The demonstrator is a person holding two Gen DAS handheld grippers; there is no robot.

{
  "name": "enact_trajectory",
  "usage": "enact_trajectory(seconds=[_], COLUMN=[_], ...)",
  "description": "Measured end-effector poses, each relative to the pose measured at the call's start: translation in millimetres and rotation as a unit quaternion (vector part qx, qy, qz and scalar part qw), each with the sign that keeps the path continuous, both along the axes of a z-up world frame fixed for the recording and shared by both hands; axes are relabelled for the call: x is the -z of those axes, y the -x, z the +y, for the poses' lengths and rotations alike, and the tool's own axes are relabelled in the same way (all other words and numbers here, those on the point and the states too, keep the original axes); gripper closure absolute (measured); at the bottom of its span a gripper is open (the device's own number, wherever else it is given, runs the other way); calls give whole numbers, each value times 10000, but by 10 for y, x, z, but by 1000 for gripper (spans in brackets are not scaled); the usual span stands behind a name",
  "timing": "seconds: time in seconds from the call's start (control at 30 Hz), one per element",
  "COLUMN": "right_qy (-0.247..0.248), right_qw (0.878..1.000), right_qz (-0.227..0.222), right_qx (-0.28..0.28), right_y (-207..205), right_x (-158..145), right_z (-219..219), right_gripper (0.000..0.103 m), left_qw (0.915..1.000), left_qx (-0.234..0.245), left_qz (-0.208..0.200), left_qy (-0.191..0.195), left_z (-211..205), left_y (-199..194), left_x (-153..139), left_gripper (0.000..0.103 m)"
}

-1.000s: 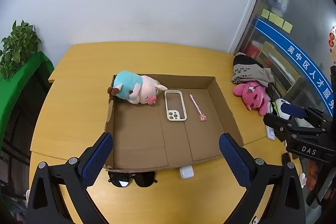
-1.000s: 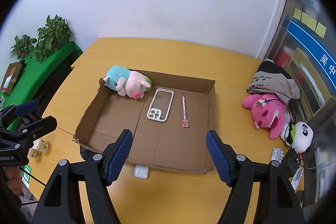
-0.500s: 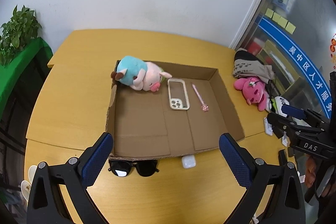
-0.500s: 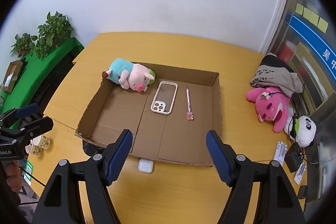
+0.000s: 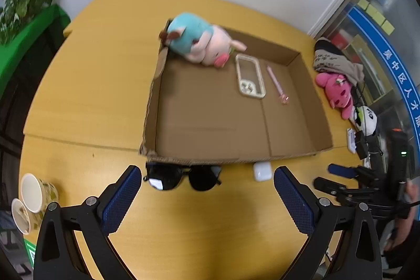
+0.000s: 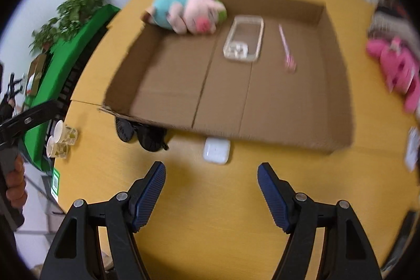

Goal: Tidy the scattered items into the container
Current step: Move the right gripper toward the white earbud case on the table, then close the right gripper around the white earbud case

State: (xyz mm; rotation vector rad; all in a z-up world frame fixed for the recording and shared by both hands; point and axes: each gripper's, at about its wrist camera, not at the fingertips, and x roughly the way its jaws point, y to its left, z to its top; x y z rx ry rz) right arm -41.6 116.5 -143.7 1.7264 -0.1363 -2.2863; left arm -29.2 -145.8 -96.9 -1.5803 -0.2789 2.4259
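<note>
Both tools have dropped toward the worktop [image 5: 78,85], wide open, empty: left tool [image 5: 207,190] over sunglasses [image 5: 182,175], right tool [image 6: 211,185] with earbud case [image 6: 216,150] at twelve o'clock, outside the box [image 5: 302,122].

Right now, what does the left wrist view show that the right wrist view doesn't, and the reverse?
Only the left wrist view shows the small black-and-white panda plush at the table's right edge, and the right gripper seen from the side.

Only the right wrist view shows the green-and-white sticker below the table's left edge.

Both show the shallow brown cardboard box, the teal-and-pink plush pig, the black sunglasses, the white earbud case and the paper cups.
</note>
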Motion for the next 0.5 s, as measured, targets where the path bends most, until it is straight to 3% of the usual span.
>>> enact_trajectory(seconds=[0.1, 0.37, 0.43, 0.5], right_qy=[201, 16, 24, 48], right_qw=[9994, 9993, 9995, 9997], right_qz=[-170, -33, 12, 61], right_qx=[246, 381, 330, 246], right_y=[38, 157, 207, 266], right_x=[318, 889, 974, 1050], right_z=[-48, -264, -295, -309], right_gripper=[31, 31, 32, 41], left_qw=[9998, 9985, 9980, 9976], left_qx=[103, 196, 216, 230], left_qz=[-167, -512, -590, -646], left_qy=[-3, -70, -45, -49], left_z=[23, 148, 192, 226], left_y=[-10, 0, 7, 19], left_x=[160, 535, 624, 678], left_gripper=[1, 1, 1, 1])
